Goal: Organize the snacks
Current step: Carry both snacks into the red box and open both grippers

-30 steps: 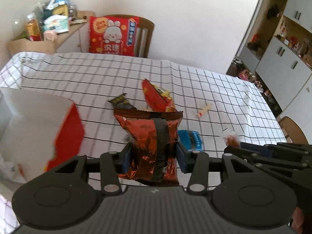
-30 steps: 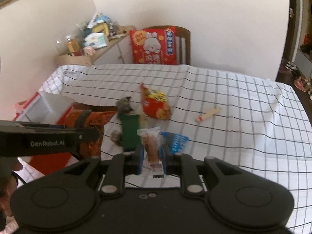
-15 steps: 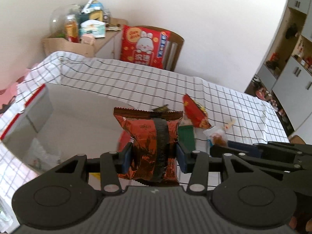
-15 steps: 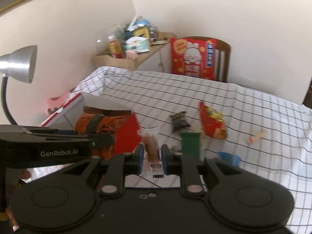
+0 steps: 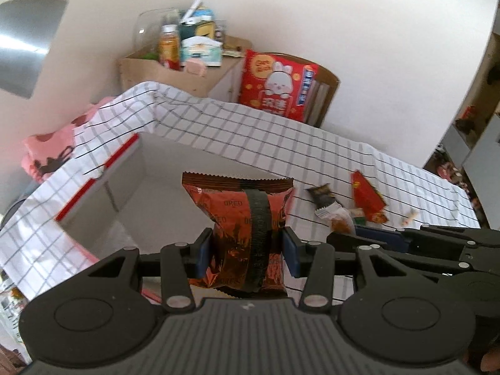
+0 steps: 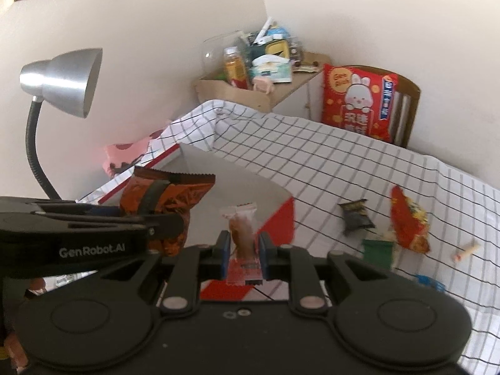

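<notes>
A desk [image 5: 281,143] under a white cloth with a black grid fills the room's corner, against pale walls. Behind it stands a wooden chair [image 6: 406,93] with a red rabbit-print bag [image 6: 356,100] propped on it, and a low cabinet [image 5: 175,72] crowded with bottles and boxes. A silver lamp [image 6: 62,81] leans in at the left edge. At the desk's left end sits a white box [image 5: 125,200] with red trim, its top open.

The left gripper [image 5: 247,250] has its jaws clamped on an orange-brown snack bag [image 5: 240,212] with a dark stripe and crimped top (the print reads Oreo), held upright above the box's opening. The right gripper [image 6: 243,253] squeezes a thin clear packet [image 6: 242,234] with a brown stick inside, above the box's near red corner. Loose on the cloth to the right lie a small black packet [image 6: 354,217], a red and yellow bag [image 6: 407,218], a green packet [image 6: 376,250] and a little wrapped stick [image 6: 465,250].

A second ago both grippers hung over those loose snacks mid-desk; they have since swung left to the box, grips unchanged.
</notes>
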A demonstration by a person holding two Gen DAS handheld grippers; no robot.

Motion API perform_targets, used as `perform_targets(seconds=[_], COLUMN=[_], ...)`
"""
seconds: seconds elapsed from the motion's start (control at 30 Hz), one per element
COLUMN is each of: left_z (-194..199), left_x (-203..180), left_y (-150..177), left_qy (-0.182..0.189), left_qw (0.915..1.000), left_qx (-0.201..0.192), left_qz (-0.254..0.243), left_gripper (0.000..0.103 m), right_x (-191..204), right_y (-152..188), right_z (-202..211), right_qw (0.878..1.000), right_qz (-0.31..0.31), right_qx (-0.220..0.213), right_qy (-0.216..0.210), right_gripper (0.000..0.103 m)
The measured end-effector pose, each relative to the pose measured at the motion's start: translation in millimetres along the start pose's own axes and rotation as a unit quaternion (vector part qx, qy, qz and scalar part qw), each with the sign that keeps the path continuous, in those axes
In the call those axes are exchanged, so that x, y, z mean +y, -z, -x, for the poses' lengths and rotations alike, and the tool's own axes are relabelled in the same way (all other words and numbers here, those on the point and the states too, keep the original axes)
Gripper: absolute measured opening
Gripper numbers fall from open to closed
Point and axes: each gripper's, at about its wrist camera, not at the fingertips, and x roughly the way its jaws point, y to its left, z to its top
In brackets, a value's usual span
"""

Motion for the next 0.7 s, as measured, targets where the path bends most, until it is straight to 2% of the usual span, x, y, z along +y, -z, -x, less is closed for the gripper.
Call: perform_targets(seconds=[0.4, 0.7], left_z=[-31.5, -70.9], left_x=[55.9, 80.4], left_y=[-8.1, -4.6], left_qy=[-0.043, -0.066], left_qw=[0.9987, 0.9958], left_qx=[0.015, 0.054], left_qz=[0.022, 0.036], left_gripper=[0.045, 0.045], right_x=[35.5, 45.1], right_y=[-13.3, -10.3], right_z=[-62.1, -101.4], right_qw=[0.999, 0.997], right_qz=[0.020, 0.040], right_qx=[0.035, 0.066], right_qy=[-0.017, -0.005], right_gripper=[0.017, 0.017])
